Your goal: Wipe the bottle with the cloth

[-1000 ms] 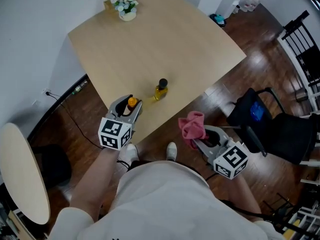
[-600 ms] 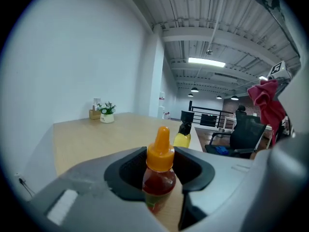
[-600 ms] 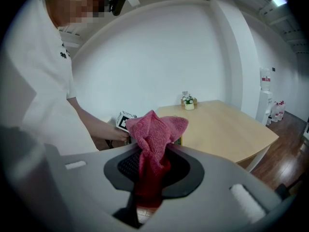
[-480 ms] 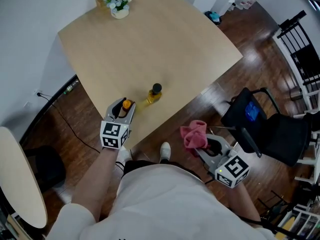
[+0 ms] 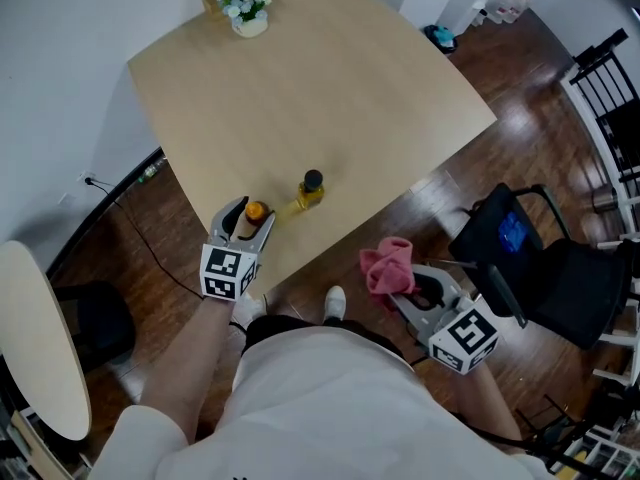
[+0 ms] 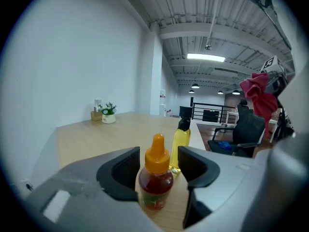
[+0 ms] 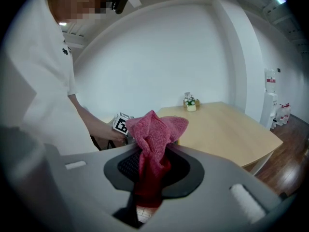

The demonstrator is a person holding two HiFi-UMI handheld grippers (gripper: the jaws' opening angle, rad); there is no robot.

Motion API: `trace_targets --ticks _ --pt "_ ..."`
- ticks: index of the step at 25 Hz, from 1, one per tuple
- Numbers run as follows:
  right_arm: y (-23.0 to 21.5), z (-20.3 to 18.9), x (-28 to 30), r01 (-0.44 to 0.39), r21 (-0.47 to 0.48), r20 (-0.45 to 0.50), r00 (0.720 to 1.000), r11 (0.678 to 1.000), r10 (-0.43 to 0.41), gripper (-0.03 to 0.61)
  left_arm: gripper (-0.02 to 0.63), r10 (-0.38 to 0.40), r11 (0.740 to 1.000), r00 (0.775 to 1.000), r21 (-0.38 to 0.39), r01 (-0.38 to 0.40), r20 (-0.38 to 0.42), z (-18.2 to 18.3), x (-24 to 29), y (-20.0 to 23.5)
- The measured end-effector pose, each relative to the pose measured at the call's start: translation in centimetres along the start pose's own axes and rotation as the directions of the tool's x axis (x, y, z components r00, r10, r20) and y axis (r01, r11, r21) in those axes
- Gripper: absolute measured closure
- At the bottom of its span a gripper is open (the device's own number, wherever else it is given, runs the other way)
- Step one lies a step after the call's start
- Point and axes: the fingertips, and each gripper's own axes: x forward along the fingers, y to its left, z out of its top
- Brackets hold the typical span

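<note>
A small red-brown bottle with an orange cap (image 6: 156,180) stands on the wooden table (image 5: 300,78) near its front edge. My left gripper (image 5: 248,220) is around it. Its jaws have just been opening, and the pads stand a little off the bottle's sides. A yellow bottle with a black cap (image 5: 310,190) stands just beyond, and in the left gripper view the yellow bottle (image 6: 181,139) shows behind the small one. My right gripper (image 5: 415,286) hangs off the table to the right, shut on a pink cloth (image 5: 387,265) that bunches above its jaws (image 7: 154,139).
A small potted plant (image 5: 247,13) and a card holder sit at the table's far corner. A black chair (image 5: 540,258) with a blue item stands at the right. A round pale table (image 5: 35,338) is at the left, and a cable lies on the wood floor.
My left gripper has come down to the table with the orange-capped bottle, and its jaws have spread apart from it. The right gripper still holds the cloth in about the same place.
</note>
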Motion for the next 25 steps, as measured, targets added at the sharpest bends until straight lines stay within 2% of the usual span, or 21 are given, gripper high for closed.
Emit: trace_targets --ticks 5,8,14,16,19,22,25 --pt "-0.3 -0.6 -1.1 -0.059 -0.026 0.029 0.998 0.998 0.06 0.489 0.348 0.08 0.995 0.997 0.068 -0.079 -0.007 1.6 -4.7 -0.9" --pt "-0.6 -1.5 -1.6 -0.095 -0.044 0.035 0.995 0.995 0.097 0.489 0.381 0.113 0.99 0.993 0.091 -0.109 -0.04 1.8 -8.7 -2.9" --pt "1.1 -3.8 -1.7 -0.2 -0.158 -0.001 0.979 0.967 0.202 0.489 0.411 0.111 0.993 0.989 0.047 -0.106 -0.102 1.0 -15.8 -8.9" --pt "2.3 -4.4 -1.7 -0.233 -0.163 -0.006 0.972 0.959 0.235 0.489 0.411 0.099 0.995 0.99 0.016 -0.098 -0.099 0.8 -17.5 -10.9" --pt "4.7 -4.7 -1.9 -0.245 -0.165 -0.004 0.969 0.955 0.248 0.489 0.411 0.04 0.999 0.996 -0.019 -0.042 -0.082 1.0 -19.1 -13.5" --pt "7.8 -4.5 -2.4 -0.233 -0.181 0.0 0.971 0.955 0.237 0.489 0.411 -0.009 1.0 0.999 -0.021 0.008 -0.033 2.1 -21.1 -15.3" --pt "12.1 -4.4 -3.0 -0.219 -0.183 0.017 0.974 0.958 0.226 0.489 0.411 -0.045 0.999 0.999 -0.021 0.046 0.007 2.4 -25.2 -16.4"
